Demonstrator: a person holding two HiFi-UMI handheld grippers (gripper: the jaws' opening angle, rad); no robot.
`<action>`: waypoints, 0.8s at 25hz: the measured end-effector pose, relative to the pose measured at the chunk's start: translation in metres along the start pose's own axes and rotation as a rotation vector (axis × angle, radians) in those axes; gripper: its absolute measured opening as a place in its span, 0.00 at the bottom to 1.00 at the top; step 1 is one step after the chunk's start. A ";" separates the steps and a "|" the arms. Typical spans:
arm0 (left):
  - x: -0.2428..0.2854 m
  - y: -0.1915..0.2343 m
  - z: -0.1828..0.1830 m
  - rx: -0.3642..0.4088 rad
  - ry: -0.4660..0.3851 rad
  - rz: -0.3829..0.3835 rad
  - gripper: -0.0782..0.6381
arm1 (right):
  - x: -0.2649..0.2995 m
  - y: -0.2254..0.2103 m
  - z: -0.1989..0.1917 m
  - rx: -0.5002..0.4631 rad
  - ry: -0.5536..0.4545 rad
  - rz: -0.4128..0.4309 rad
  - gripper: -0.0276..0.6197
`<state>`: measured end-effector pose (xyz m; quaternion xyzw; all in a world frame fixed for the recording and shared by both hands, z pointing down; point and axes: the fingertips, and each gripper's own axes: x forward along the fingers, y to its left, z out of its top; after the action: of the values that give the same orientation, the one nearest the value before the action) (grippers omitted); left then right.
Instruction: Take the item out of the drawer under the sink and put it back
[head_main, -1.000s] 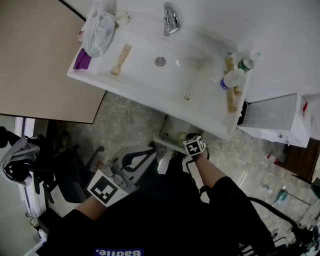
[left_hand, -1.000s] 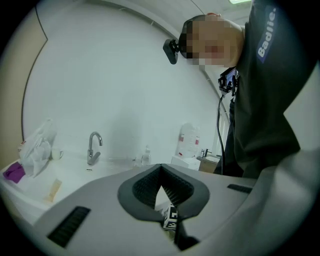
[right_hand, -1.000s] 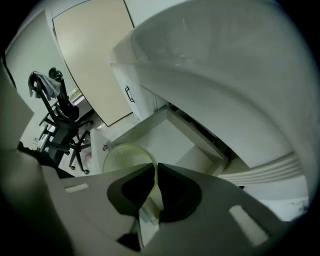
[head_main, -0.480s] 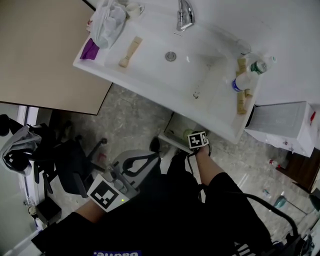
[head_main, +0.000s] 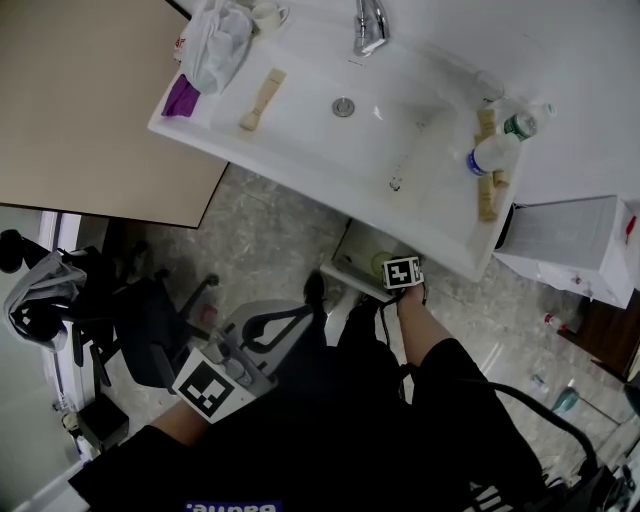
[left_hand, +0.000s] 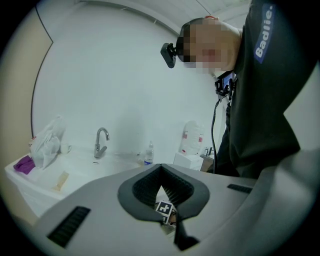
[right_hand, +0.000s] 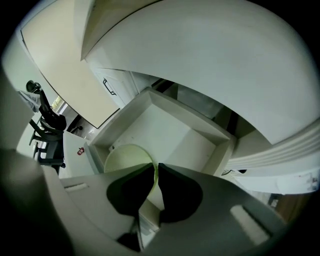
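Open white drawer (right_hand: 186, 113) under the white ceramic sink (head_main: 300, 135), towards its right end. The right gripper (right_hand: 156, 171) reaches down into it, its jaws set on either side of the thin rim of the pale green round bowl (right_hand: 126, 158). The pads lie against that rim with only a sliver between them, and they are beginning to part. The bowl sits low in the near left part of the drawer, apparently on its floor, though the contact underneath is hidden. This reads as the put-back, at the point of release. To do it well, keep the gripper level until the rim is free on both sides, so the bowl does not tip or skid towards the drawer wall. Then lift straight up and back, clear of the sink's underside just above. The left gripper (left_hand: 172, 226) is held low on the near left, well apart from the drawer, jaws closed together on nothing. It is free to push the drawer front shut afterwards.
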<state>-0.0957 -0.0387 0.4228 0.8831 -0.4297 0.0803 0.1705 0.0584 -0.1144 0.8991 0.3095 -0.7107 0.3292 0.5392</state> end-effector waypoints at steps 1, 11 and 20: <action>-0.001 0.000 -0.001 -0.002 0.000 0.002 0.12 | -0.001 0.001 0.001 -0.003 -0.006 0.003 0.09; -0.011 -0.007 0.005 0.041 -0.028 -0.036 0.12 | -0.045 0.001 0.007 -0.012 -0.178 -0.031 0.16; -0.022 -0.023 0.026 0.068 -0.127 -0.219 0.12 | -0.149 0.032 -0.004 0.070 -0.381 -0.041 0.16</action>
<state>-0.0917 -0.0192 0.3872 0.9332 -0.3378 0.0194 0.1207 0.0692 -0.0802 0.7513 0.3992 -0.7815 0.2783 0.3905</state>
